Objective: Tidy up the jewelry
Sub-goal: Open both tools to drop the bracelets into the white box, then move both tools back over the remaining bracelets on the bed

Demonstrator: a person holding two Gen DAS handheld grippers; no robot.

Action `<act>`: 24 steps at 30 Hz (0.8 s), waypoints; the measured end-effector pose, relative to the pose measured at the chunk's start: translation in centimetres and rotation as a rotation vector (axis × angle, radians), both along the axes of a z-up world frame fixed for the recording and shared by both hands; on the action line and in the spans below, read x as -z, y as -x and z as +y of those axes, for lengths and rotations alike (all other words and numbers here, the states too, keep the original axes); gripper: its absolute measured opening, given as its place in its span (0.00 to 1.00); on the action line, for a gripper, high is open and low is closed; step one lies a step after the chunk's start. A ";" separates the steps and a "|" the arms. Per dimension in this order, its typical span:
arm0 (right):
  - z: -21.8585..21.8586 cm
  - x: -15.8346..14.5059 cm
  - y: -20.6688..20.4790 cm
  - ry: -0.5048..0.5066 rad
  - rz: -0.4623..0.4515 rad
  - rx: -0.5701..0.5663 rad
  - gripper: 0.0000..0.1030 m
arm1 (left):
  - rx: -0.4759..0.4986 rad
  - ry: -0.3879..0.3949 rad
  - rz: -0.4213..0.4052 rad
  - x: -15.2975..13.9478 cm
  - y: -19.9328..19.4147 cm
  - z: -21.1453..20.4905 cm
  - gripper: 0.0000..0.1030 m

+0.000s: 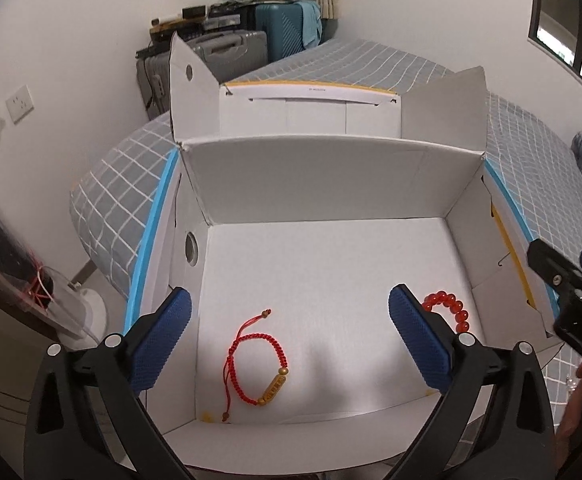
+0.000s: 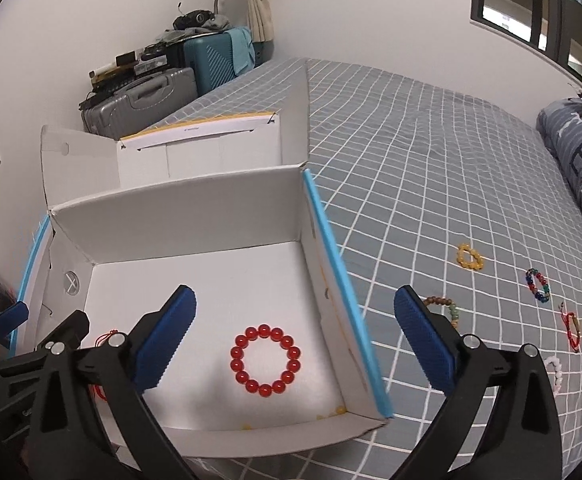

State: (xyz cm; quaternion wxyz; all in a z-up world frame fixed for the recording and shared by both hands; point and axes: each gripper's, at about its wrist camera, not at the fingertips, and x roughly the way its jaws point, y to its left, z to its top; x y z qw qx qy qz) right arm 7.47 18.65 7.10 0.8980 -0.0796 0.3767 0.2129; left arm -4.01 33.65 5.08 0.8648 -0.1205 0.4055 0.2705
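Note:
An open white cardboard box sits on the bed. Inside lie a red cord bracelet with a gold charm and a red bead bracelet. My left gripper is open and empty above the cord bracelet. My right gripper is open and empty above the red bead bracelet. On the bedspread to the right of the box lie a yellow bead bracelet, a multicolour bead bracelet, a brown and green bead bracelet, a red cord bracelet and a white bead bracelet.
The bed has a grey checked cover with a folded blue quilt at the right. Suitcases stand stacked in the far corner. The box's lid flaps stand up behind it.

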 end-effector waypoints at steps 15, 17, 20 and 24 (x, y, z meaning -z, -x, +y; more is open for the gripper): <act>-6.8 -1.2 -0.2 0.002 -0.018 0.064 0.93 | 0.060 -0.008 -0.026 -1.5 -1.6 -4.5 0.95; -8.1 -1.2 -0.4 0.002 -0.019 0.079 0.93 | 0.069 -0.012 -0.029 -1.7 -1.9 -5.4 0.95; -10.1 -1.4 -0.6 0.001 -0.021 0.098 0.93 | 0.099 -0.011 -0.042 -2.3 -2.3 -6.8 0.95; -13.1 -1.7 -1.1 -0.001 -0.025 0.127 0.93 | 0.140 -0.005 -0.064 -3.4 -3.0 -9.2 0.95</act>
